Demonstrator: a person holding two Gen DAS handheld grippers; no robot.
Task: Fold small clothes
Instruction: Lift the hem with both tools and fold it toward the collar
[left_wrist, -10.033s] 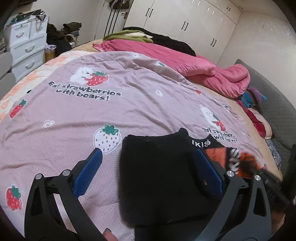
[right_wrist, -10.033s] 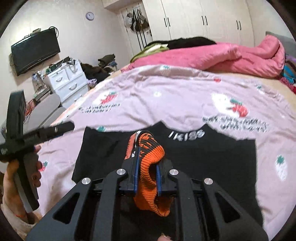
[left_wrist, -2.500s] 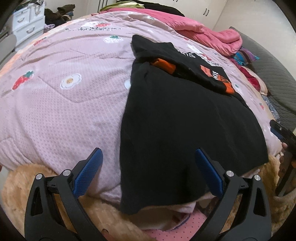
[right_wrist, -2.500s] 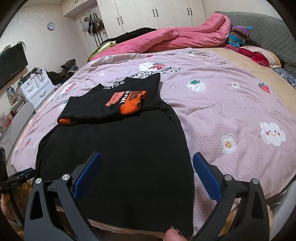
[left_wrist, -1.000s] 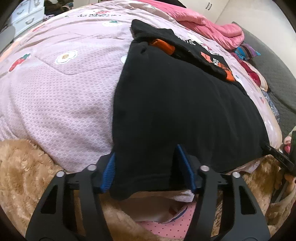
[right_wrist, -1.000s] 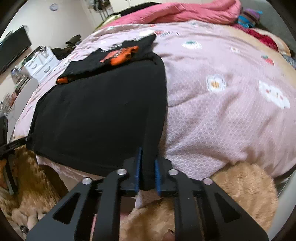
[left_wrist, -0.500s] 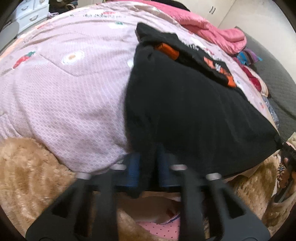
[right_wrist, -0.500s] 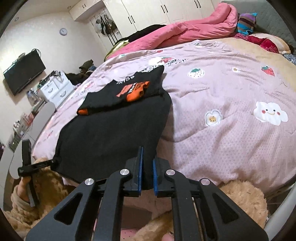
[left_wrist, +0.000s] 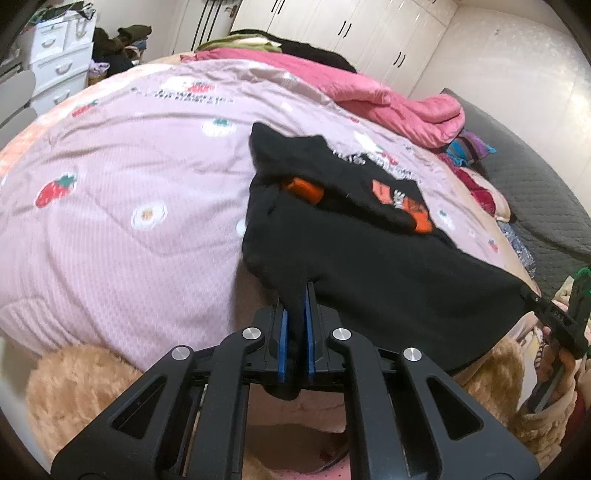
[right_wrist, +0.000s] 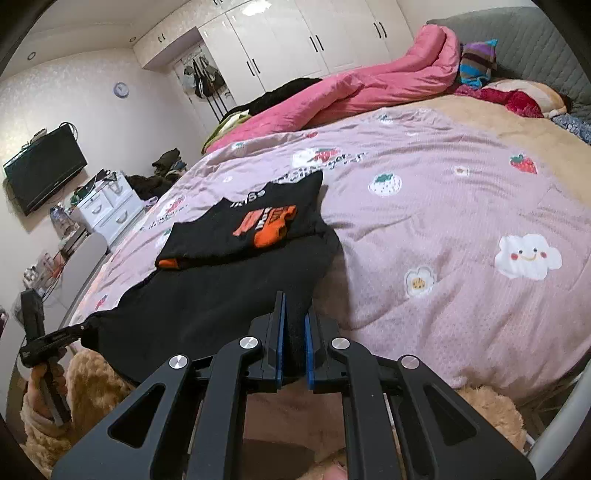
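A black sweater (left_wrist: 369, 258) with orange cuffs (left_wrist: 304, 188) lies on the pink strawberry bedspread (left_wrist: 129, 177), its upper part and sleeves folded across the chest. My left gripper (left_wrist: 294, 306) is shut on the near left corner of its hem. The right gripper (left_wrist: 532, 299) pinches the other hem corner at the far right. In the right wrist view, my right gripper (right_wrist: 294, 310) is shut on the sweater (right_wrist: 221, 295), and the left gripper (right_wrist: 86, 326) holds the far corner. The hem hangs stretched between them, raised off the bedspread (right_wrist: 443, 229).
A rumpled pink duvet (left_wrist: 388, 99) and pillows lie along the bed's far side by a grey headboard (right_wrist: 535, 40). White drawers (left_wrist: 59, 70) and a wall TV (right_wrist: 44, 170) stand to the left. A person's fluffy tan sleeves (left_wrist: 85, 387) are below the grippers.
The left jaws have closed onto the hem. Both grippers have risen, lifting the sweater's lower edge off the bed's front, and the views have tilted up.
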